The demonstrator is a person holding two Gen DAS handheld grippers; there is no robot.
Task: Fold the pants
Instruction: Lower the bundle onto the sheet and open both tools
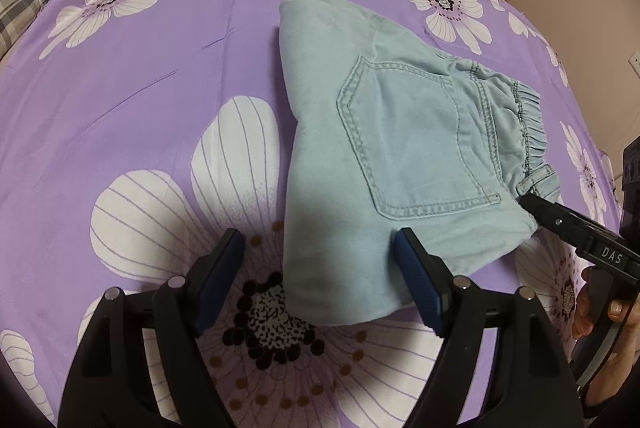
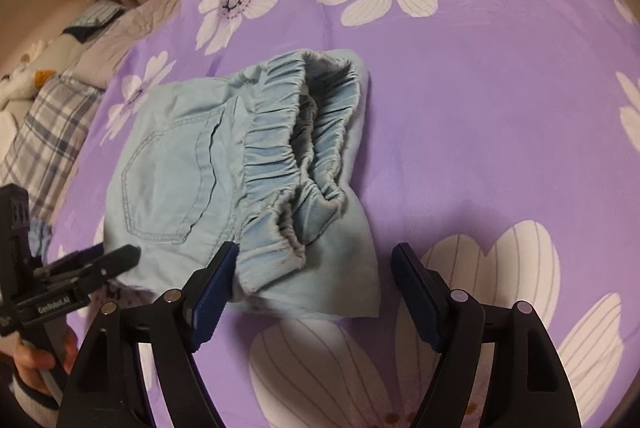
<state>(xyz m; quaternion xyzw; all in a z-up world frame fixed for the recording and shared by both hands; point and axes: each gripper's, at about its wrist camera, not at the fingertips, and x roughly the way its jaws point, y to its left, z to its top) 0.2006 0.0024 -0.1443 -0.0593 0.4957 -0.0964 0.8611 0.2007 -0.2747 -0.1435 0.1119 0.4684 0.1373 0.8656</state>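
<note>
In the left wrist view the left gripper point(image 1: 320, 260) is pointing steeply down at the bed, its black arms rising from the bottom edge of the frame and its blue-padded jaws standing wide apart. The near corner of the folded pants point(image 1: 380, 155) is lying between the jaws, but the pads are not pressing on the cloth; nothing is held. At the right edge of that frame the right gripper point(image 1: 560, 224) is reaching in, its black tip lying at the lower right corner of the pants near the waistband, and part of a hand point(image 1: 600, 308) is showing behind it, cut off by the frame.

In the right wrist view the right gripper point(image 2: 316, 268) is also tilting down, jaws wide apart. The left pad is sitting against the near end of the elastic waistband point(image 2: 296, 155), the right pad is hanging over bare bedsheet point(image 2: 500, 107), and nothing is gripped. The left gripper point(image 2: 116, 256) is entering from the lower left, held by a hand point(image 2: 36, 356) with a striped cuff, mostly cut off.

The pants point(image 2: 192, 167) are lying folded into a compact light blue bundle on the purple flowered bedsheet point(image 1: 140, 87), centre right in the left view and centre left in the right view, back pocket point(image 1: 420, 139) facing up. The waistband is gaping open; its inside is shadowed and hard to make out. A plaid pillow point(image 2: 44, 135) is lying at the left edge, blurred by the lens.
</note>
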